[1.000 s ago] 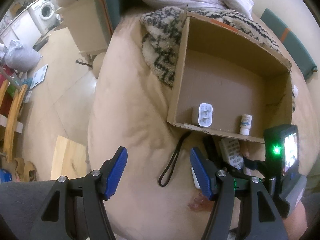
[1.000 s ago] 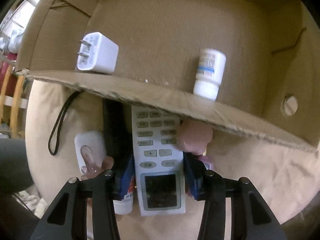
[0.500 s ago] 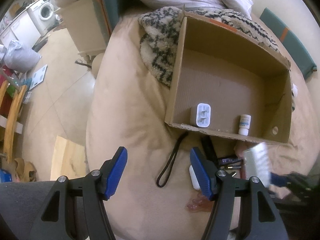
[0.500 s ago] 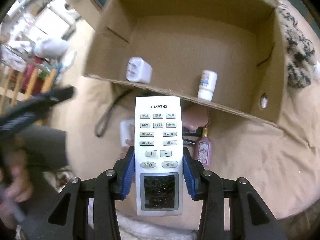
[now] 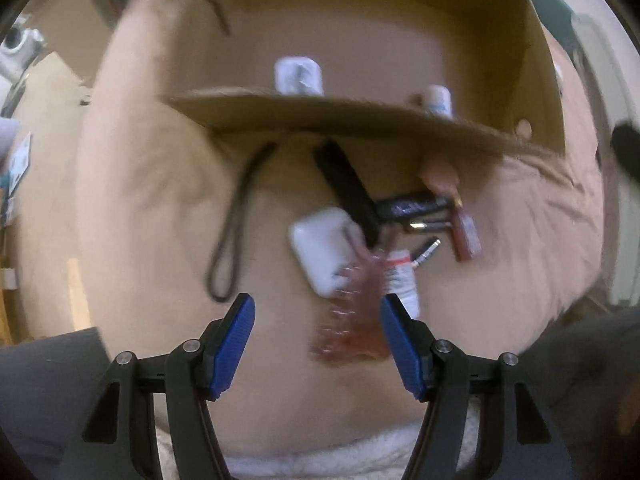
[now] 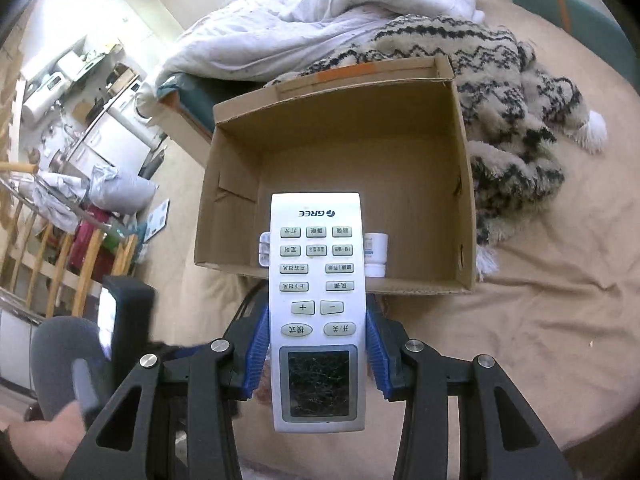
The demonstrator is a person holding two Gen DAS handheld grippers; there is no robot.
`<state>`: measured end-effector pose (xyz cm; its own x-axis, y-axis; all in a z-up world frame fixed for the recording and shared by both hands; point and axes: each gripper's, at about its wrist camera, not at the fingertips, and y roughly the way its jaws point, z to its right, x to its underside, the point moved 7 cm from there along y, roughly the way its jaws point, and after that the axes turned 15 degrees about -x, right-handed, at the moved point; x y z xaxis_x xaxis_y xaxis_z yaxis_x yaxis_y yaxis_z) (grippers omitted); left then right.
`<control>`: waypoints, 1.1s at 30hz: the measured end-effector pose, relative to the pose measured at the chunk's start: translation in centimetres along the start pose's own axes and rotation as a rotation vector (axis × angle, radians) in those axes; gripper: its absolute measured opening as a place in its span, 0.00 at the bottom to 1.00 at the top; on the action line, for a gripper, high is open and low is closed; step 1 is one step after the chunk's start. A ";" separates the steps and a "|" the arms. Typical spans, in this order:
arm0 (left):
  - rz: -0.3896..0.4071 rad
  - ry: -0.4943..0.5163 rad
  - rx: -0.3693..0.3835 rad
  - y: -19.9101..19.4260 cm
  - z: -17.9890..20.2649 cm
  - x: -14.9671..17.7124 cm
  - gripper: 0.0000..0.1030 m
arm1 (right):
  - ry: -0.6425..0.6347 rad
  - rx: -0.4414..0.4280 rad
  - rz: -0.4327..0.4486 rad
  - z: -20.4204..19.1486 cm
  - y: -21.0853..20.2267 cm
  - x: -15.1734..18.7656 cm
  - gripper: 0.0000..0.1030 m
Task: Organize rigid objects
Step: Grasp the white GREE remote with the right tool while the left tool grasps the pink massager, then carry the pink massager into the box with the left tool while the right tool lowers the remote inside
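1. Tan bedspread (image 6: 520, 320) covers the bed under everything listed; a white quilt (image 6: 320, 12) and a black-and-cream patterned blanket (image 6: 500, 92) lie beyond.
2. My right gripper (image 6: 318, 354): both blue pads pressed on the sides of a white remote (image 6: 318, 280), which I hold in the air in front of the box, buttons up, screen end nearest me.
3. My left gripper (image 5: 316, 340): jaws partly open, nothing between the pads, pointing down at the loose pile.
4. Pile on the bedspread, just in front of the box's near wall, blurred: a white case (image 5: 322, 248), a long black bar (image 5: 348, 188) lying across its corner, a pink clear clip (image 5: 356, 308) nearest my left jaws, a small white tube (image 5: 404, 280), a pink bottle (image 5: 464, 236), a dark tube (image 5: 412, 206). A black cord loop (image 5: 230, 240) lies apart to the left.
5. Cardboard box (image 6: 464, 184), open-topped, on the bedspread. Inside, against the near wall: a white plug adapter (image 5: 298, 76) and a small white bottle (image 6: 376, 254), apart from each other.
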<state>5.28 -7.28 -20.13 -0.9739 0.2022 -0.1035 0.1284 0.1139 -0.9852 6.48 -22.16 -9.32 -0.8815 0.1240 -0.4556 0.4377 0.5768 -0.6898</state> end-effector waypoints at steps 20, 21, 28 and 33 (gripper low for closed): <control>-0.058 0.045 -0.071 3.4 2.8 1.8 0.33 | 0.000 -0.030 -0.016 -0.1 0.6 1.2 0.44; -0.056 0.040 -0.077 3.2 2.6 1.8 0.32 | 0.003 -0.029 -0.015 0.0 0.6 1.2 0.44; 0.005 -0.034 -0.139 1.1 -1.2 1.6 0.30 | 0.000 -0.014 -0.005 0.1 0.3 1.1 0.44; 0.050 -0.099 -0.170 -0.5 -4.1 1.4 0.30 | -0.005 -0.005 -0.008 0.1 0.3 1.1 0.44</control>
<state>4.64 -3.04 -19.23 -0.9781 0.1158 -0.1727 0.1984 0.2709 -0.9420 5.72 -21.95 -10.12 -0.8842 0.1151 -0.4528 0.4295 0.5816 -0.6909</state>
